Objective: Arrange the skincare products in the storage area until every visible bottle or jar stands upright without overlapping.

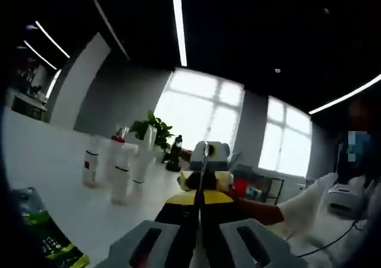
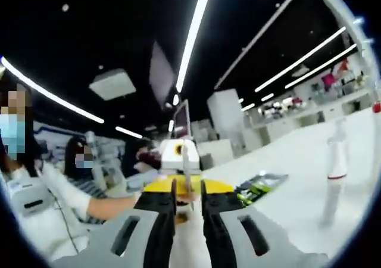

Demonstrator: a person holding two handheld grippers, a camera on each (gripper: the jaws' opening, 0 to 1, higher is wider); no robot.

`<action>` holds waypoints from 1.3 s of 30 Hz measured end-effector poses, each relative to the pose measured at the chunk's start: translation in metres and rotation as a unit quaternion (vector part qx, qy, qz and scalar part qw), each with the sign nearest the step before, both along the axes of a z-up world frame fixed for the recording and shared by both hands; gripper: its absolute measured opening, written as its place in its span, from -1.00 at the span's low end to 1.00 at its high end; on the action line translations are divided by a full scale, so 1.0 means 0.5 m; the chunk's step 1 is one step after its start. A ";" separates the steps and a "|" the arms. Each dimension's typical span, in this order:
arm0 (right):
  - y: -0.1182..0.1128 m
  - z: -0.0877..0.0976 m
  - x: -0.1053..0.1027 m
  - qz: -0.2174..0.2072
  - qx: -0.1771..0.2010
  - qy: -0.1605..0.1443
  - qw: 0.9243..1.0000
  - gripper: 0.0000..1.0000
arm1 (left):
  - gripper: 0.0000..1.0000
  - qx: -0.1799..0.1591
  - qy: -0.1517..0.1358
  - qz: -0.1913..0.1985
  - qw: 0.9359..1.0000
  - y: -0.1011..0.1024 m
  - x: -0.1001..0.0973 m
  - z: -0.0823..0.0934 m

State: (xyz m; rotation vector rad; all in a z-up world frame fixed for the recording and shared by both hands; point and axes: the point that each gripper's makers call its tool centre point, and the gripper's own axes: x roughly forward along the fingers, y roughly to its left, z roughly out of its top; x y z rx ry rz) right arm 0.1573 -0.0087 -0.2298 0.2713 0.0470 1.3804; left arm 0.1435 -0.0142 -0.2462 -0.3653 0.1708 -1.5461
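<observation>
- Left gripper (image 1: 199,217): its fingers sit pressed together at the frame bottom, gripping nothing. The white bottles (image 1: 119,171) stand upright in a cluster at middle left on the counter (image 1: 41,161).
- Right gripper (image 2: 187,211): fingers narrow, a slim gap between them; whether they pinch anything I cannot tell.
- Judgement: spread the fingers first, approach one bottle low on its body, and keep it vertical.
- The right gripper view adds a tall red-banded bottle (image 2: 336,161) at right and a green packet (image 2: 259,186) lying flat; the left gripper view adds a potted plant (image 1: 152,128).
</observation>
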 end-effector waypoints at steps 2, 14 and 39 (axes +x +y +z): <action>0.004 -0.005 -0.004 0.008 -0.003 0.004 1.000 -0.80 | -1.00 0.001 0.005 -0.003 1.000 0.000 0.001 -0.003; -0.004 0.002 -0.011 0.009 0.003 0.006 1.000 -0.97 | -1.00 0.003 0.017 -0.018 1.000 0.000 -0.019 -0.007; -0.009 0.005 0.012 -0.011 0.016 0.017 1.000 -0.79 | -1.00 0.005 0.011 -0.006 1.000 0.007 -0.030 -0.010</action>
